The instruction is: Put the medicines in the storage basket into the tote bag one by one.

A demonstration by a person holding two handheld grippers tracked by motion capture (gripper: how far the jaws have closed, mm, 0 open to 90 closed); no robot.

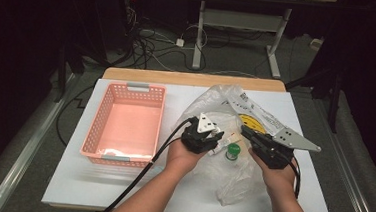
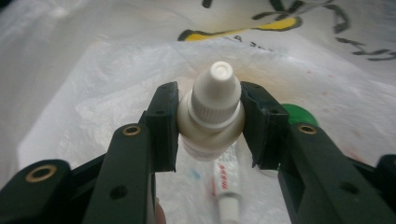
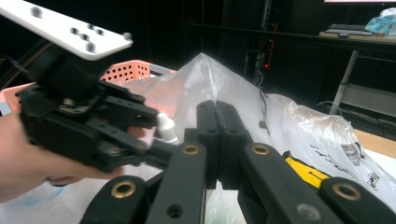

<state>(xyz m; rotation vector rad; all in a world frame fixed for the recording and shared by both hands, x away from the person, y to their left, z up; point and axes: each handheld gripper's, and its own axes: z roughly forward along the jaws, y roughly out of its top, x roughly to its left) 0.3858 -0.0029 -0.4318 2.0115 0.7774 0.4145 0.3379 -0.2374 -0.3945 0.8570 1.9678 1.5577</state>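
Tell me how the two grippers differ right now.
The left gripper has its jaws part open and clamped on a small white dropper bottle; the right gripper has its jaws pressed together, apparently pinching the clear plastic bag. In the high view the left gripper sits nearer the pink basket, the right gripper on the far side of the bag. Both are black, hand-held and work at the bag.

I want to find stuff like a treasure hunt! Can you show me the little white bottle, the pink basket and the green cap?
little white bottle (image 2: 212, 109), left gripper view, on its ribbed cap collar.
pink basket (image 1: 137, 88), high view, on its far rim.
green cap (image 1: 233, 149), high view, on its round top.
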